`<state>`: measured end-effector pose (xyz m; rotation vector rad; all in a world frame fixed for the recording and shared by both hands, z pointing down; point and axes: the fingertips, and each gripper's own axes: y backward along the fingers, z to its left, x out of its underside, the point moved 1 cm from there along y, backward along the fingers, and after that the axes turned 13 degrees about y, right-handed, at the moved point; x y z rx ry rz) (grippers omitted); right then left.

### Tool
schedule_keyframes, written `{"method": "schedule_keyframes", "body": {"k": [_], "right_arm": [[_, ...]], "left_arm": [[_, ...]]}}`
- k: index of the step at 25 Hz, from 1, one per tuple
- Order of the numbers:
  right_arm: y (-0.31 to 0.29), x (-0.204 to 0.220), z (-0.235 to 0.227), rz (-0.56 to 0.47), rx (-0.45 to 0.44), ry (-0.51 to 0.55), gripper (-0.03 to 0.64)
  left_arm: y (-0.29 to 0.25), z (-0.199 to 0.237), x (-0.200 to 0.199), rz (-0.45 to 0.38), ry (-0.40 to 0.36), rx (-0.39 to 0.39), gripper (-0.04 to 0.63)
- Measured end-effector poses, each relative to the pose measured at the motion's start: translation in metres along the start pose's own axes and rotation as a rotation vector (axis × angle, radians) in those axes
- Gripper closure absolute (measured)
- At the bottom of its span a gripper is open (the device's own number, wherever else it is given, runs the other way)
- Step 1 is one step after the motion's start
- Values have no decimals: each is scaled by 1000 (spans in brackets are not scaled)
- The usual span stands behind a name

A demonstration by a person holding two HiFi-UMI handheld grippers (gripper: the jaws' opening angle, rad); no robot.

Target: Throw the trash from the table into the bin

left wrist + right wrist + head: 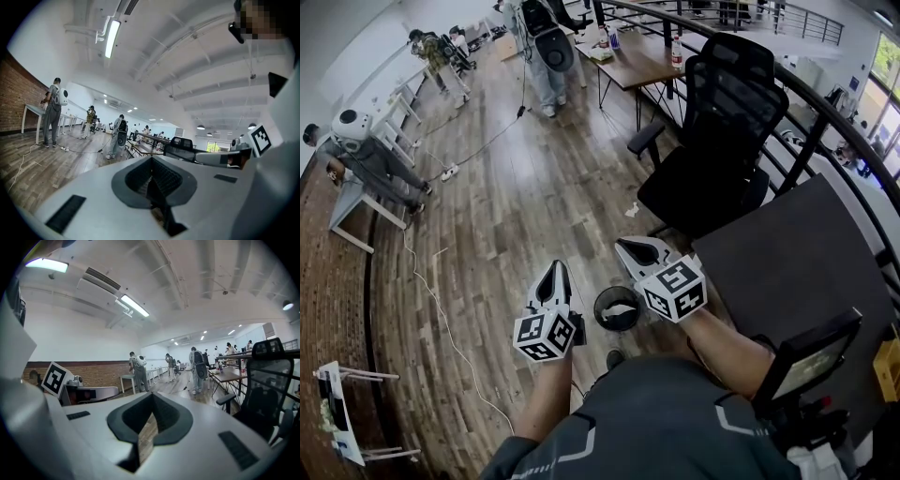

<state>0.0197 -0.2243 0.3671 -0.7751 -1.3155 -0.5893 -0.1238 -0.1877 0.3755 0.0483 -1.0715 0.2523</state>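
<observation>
You hold both grippers out over the floor, and neither carries anything. The left gripper (554,272) has its jaws pressed together on nothing, and the right gripper (626,247) is closed the same way, empty. The bin (597,307) stands on the floor between them in the head view, near the corner of the table (787,272) at your right. Pale trash (621,307) seems to lie inside the bin (it is too small to be sure what it is). The part of the table that shows is bare, so I judge the throwing mostly done, perhaps finished.

One thing may be left. A white scrap (631,210) lies on the floor beside the chair (712,141), well apart from the bin. It is not on the table, so you cannot tell from here whether it counts as the task's trash. If you want it, you will have to open a gripper and reach down near the chair. Otherwise, check the part of the table that is out of view.
</observation>
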Motion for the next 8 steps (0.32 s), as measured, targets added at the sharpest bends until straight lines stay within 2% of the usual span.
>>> {"method": "schedule_keyframes", "body": {"k": [8], "right_arm": [[-3, -1, 5, 3, -16, 17, 606]], "left_arm": [[3, 3, -1, -2, -1, -11, 586]]}}
